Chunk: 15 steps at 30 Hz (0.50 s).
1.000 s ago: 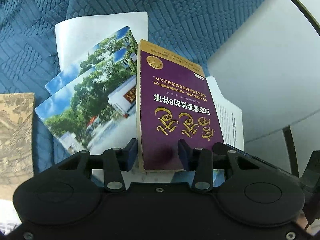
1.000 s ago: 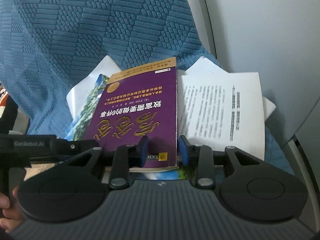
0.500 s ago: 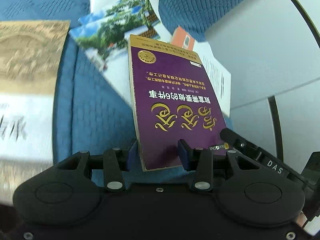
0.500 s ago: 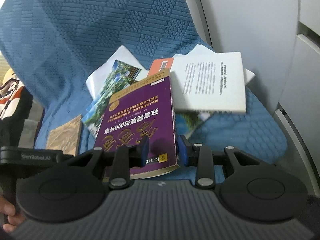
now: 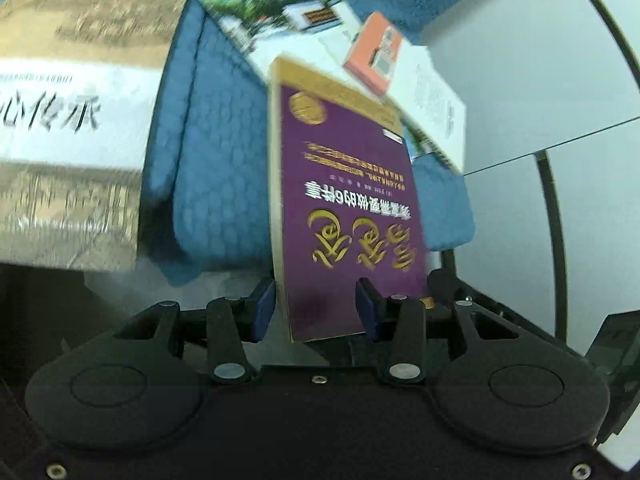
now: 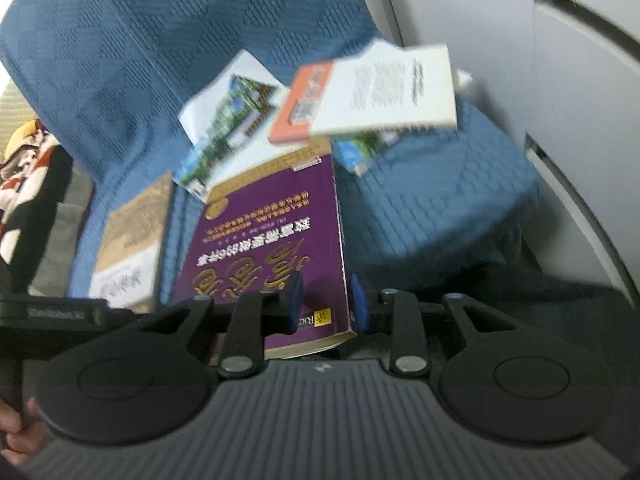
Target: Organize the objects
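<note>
Both jaws pinch our purple book, left gripper and right gripper at its near corners.
Our right jaws have just been closing on it; we hold it above the blue cushion.

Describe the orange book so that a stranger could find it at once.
Start at the blue quilted cover and find the loose pile of books on it. The orange book lies there, partly under a white text-printed book, beside a tree-photo booklet. No other cover is orange.
</note>
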Each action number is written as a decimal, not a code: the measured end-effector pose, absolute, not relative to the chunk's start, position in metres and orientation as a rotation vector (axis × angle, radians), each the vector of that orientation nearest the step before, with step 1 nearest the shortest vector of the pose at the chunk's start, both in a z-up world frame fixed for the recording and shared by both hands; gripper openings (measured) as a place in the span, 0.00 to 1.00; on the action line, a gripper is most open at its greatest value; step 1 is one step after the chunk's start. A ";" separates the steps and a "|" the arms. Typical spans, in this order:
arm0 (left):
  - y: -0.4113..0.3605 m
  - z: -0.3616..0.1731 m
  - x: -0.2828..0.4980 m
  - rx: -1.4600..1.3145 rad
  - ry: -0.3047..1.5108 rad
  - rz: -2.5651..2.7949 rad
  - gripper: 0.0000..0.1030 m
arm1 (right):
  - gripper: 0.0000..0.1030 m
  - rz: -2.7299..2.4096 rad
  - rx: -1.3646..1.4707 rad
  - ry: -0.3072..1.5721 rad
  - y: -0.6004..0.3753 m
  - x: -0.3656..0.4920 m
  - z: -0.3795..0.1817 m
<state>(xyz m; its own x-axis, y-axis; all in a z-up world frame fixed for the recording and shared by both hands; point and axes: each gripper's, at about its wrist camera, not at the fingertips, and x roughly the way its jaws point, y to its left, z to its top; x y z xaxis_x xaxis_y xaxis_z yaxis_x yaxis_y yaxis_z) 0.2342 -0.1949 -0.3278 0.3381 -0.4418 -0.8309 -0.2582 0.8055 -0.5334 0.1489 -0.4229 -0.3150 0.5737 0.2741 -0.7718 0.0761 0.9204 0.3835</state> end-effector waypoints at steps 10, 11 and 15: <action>-0.183 -0.348 0.225 -0.708 1.229 -0.089 0.55 | 0.28 0.051 0.561 0.993 -0.450 0.150 -0.340; -0.181 -0.354 0.224 -0.739 1.232 -0.094 0.63 | 0.33 0.043 0.584 1.002 -0.455 0.152 -0.343; -0.176 -0.378 0.219 -0.848 1.252 -0.126 0.66 | 0.45 0.065 0.650 1.065 -0.465 0.162 -0.361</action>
